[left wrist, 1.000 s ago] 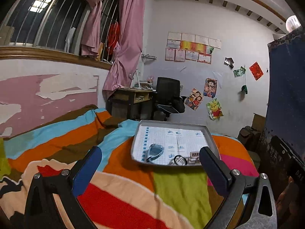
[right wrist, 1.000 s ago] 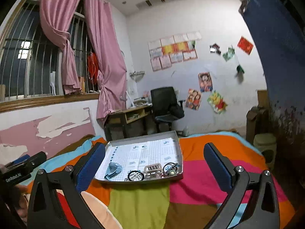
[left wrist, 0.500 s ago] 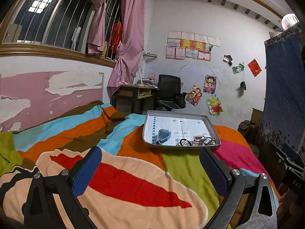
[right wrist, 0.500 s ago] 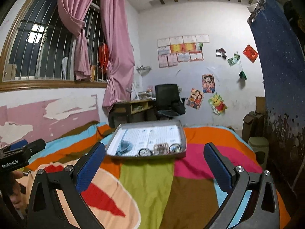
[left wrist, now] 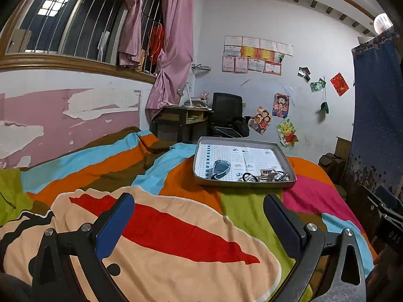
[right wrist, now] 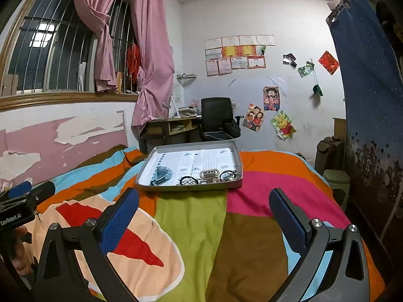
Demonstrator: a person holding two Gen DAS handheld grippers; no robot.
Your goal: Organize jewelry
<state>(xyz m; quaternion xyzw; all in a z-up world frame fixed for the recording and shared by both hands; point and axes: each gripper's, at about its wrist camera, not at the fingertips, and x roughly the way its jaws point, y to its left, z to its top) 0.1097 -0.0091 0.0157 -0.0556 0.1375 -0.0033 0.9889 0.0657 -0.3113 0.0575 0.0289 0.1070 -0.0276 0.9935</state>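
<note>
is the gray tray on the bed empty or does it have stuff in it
Not empty. The gray tray holds a cluster of small items along its near edge, including a black ring; the far part shows only gridded paper.

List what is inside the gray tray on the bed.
The tray holds a gridded paper liner, a watch, a black ring-shaped piece, a beige clip and tangled small pieces, unclear. The near rim hides their bases.
</note>
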